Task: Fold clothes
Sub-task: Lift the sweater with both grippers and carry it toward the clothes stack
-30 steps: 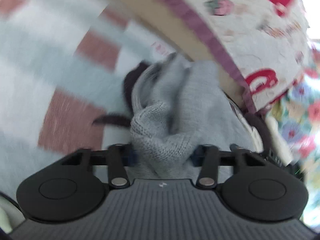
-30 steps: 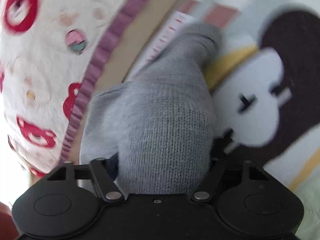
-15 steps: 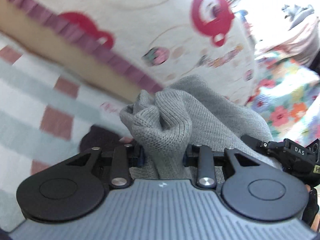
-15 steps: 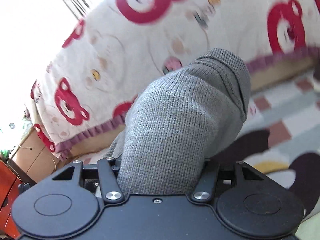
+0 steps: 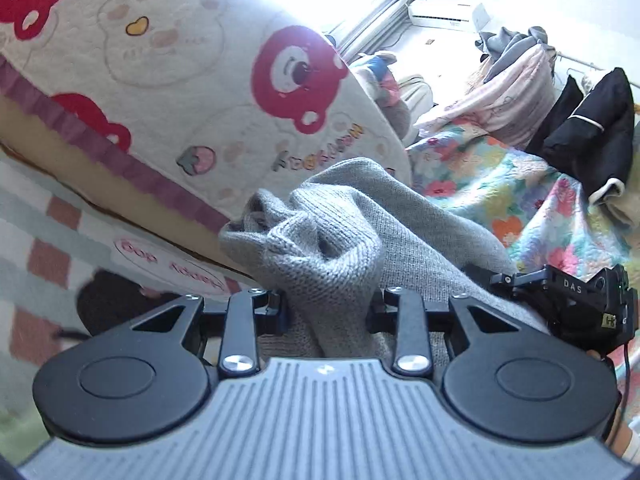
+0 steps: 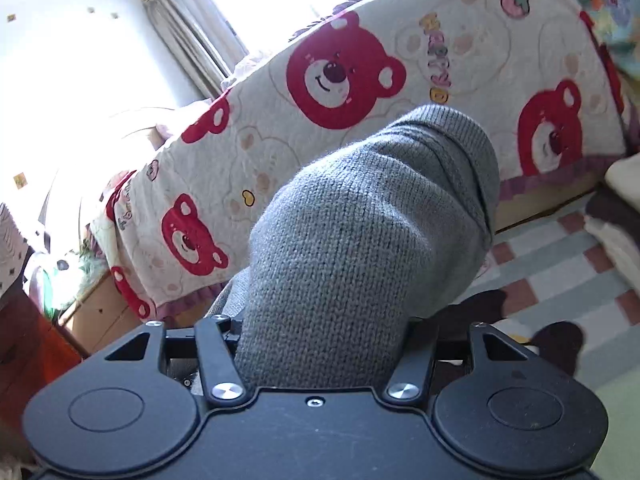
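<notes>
Grey knit sweater [image 5: 340, 248]: bunched, clamped in left gripper [image 5: 326, 308] and right gripper [image 6: 320, 344], lifted beside bear-print bedspread [image 6: 360, 80].

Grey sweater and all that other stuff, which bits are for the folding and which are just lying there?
For the folding:
grey sweater, clamped in the left gripper and the right gripper

Just lying about:
bear bedspread
flowery quilt
black jacket
checked rug
</notes>
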